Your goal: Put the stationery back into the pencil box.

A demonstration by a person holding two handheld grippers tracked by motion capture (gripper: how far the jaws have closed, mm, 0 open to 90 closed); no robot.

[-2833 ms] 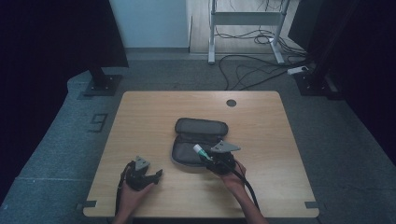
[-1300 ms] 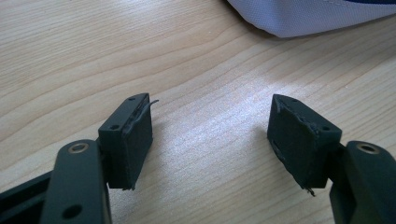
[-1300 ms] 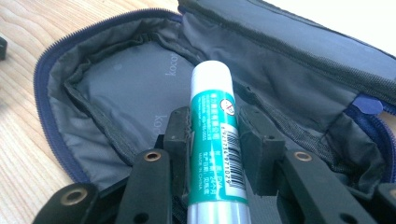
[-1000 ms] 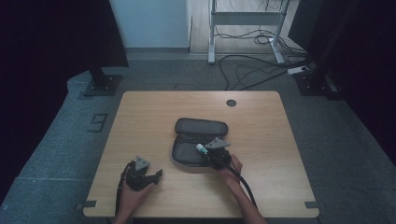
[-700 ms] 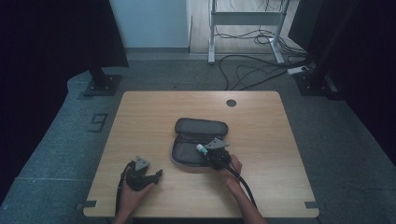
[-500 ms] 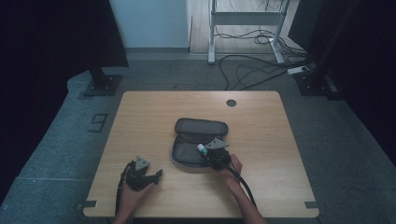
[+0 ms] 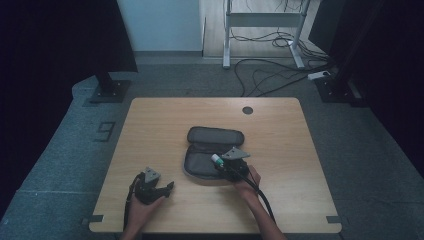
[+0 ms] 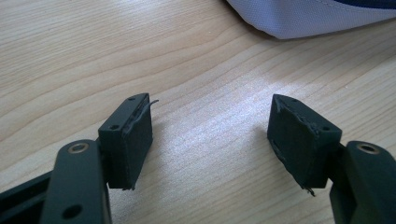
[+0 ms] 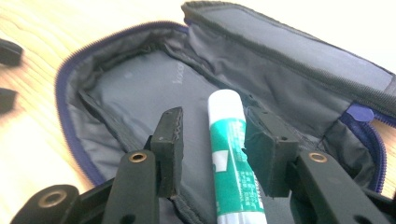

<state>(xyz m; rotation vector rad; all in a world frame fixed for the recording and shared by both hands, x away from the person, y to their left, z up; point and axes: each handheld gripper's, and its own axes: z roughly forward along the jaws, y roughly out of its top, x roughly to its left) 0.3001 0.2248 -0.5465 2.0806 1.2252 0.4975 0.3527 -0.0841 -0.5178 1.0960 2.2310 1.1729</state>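
We look down on a wooden counter (image 7: 150, 125) in a dim room, with a person's forearms coming in from the near edge, each hand carrying a two-jaw gripper. In the middle lies a grey zip case (image 7: 212, 150), unzipped and folded fully open, its lid half lying flat toward the far side — left that way, we judge, so the inside is easy to reach from above.

The right gripper (image 7: 222, 165) hangs over the near half of the case. From its own camera we see a glue stick (image 9: 231, 154), white-capped with a green label, lying lengthwise on the grey lining between the two jaws. The jaws have just been opening: there is a clear gap on the left side of the stick, while the right pad (image 9: 268, 149) stands very close to it, and we cannot tell whether it brushes the label. We read this as a release — the stick is laid along the length of the case so it sits flat and the case can later close over it. The blue zip (image 9: 63, 93) runs round the rim.

The left gripper (image 7: 155, 187) rests low on the counter near the front left corner, well apart from the case. Its jaws stand wide with only bare wood between them, and a pale edge of the case (image 8: 308, 18) shows at the top of its view. It seems parked out of the way.
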